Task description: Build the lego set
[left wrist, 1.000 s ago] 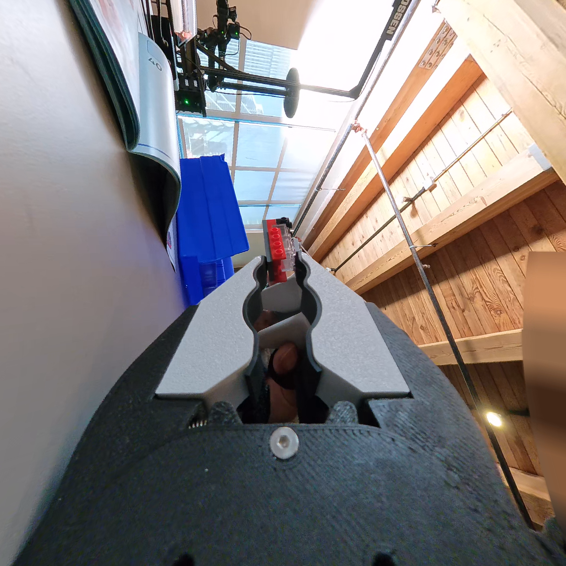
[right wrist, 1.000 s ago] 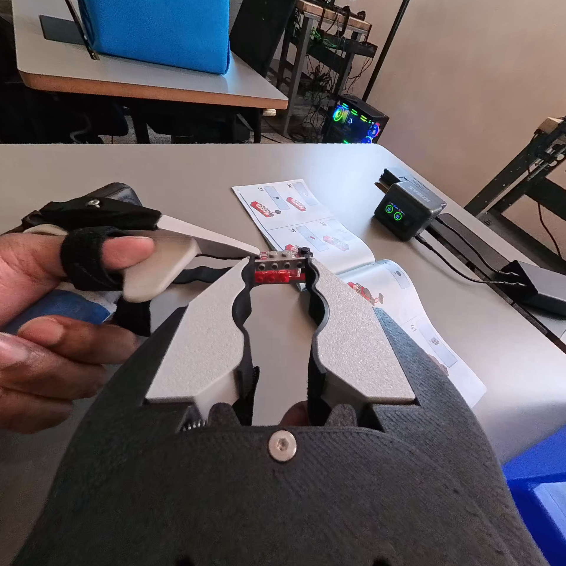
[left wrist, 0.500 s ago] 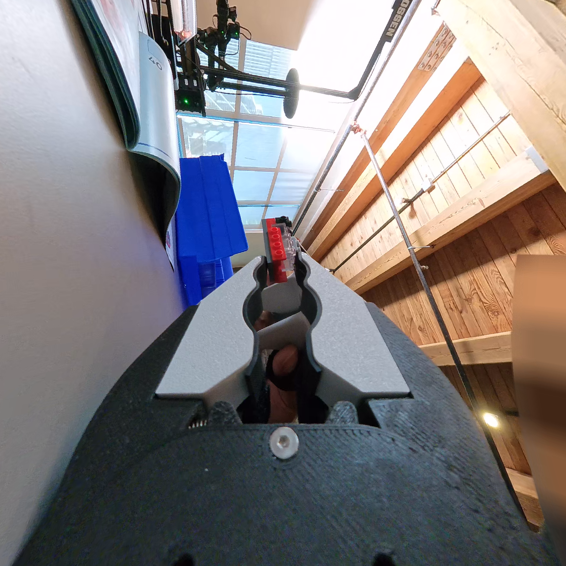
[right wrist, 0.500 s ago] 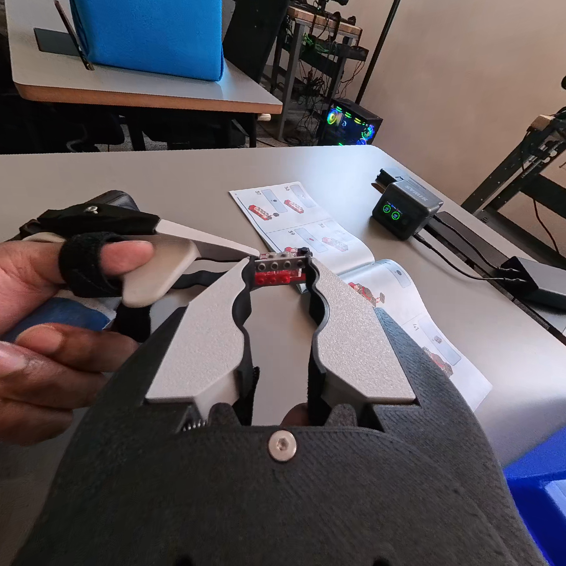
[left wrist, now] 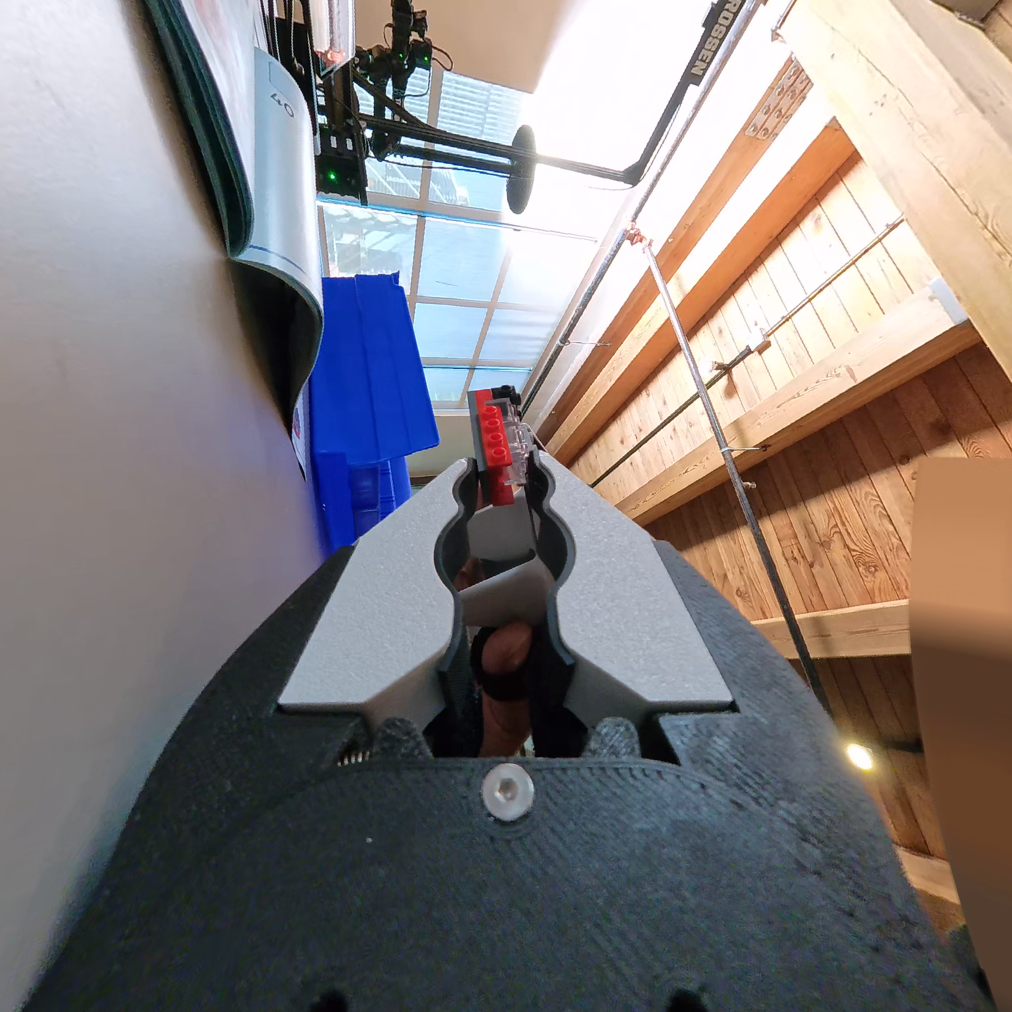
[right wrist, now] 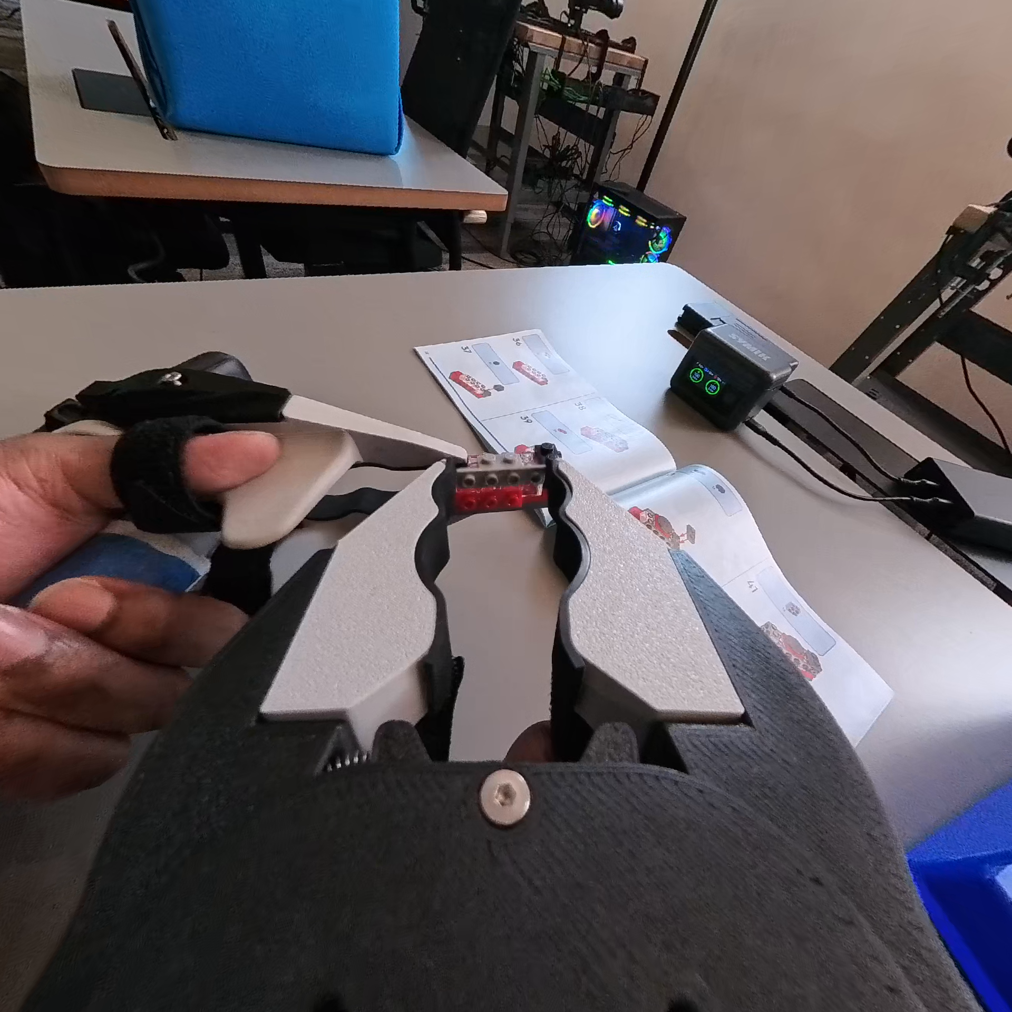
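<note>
Both grippers' fingers (right wrist: 501, 482) clench the lego block (right wrist: 499, 484) by its ends; twist could split it toward the booklet (right wrist: 684, 493) at 2 o'clock.

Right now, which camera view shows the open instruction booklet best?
The right wrist view: the instruction booklet lies open on the grey table, with its printed steps facing the camera. The left wrist view shows only its curled page edge, seen from the side.
</note>
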The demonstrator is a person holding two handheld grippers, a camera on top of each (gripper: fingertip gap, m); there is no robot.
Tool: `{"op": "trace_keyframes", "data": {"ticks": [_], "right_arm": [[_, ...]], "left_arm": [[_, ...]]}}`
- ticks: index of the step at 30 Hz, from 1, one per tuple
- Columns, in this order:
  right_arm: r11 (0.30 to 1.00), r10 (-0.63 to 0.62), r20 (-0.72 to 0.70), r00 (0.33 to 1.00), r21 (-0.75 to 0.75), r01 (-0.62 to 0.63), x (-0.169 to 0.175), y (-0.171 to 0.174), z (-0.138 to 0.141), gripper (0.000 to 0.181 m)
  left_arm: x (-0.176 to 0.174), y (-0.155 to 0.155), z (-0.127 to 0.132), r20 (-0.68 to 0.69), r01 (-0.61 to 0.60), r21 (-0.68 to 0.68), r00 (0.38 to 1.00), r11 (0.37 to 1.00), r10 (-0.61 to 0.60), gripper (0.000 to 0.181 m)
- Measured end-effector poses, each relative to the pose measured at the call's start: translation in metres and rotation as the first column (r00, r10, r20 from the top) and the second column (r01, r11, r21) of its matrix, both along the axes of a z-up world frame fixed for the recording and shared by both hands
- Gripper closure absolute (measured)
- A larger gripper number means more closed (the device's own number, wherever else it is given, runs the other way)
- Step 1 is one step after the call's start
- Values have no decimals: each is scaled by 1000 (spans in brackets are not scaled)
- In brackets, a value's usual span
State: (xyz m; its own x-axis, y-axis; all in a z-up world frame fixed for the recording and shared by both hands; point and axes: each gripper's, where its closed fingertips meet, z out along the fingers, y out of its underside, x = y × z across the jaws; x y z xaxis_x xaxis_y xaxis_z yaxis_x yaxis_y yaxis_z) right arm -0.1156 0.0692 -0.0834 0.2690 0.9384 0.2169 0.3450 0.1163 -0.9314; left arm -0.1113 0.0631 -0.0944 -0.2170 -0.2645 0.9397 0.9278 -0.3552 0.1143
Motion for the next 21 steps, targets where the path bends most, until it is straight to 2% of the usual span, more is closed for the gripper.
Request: {"op": "trace_keyframes", "data": {"ticks": [16,21], "right_arm": [[1000,12,-39,999,-26,-13,-2,-3,4,138],[991,10,-104,994,-134,-24,3,-6,15,129]], "left_arm": [[-2,-1,0,28,-7,-5,1000,1000,7,162],[-4,-1,1,38,-17,0,999,1000,17,163]]}}
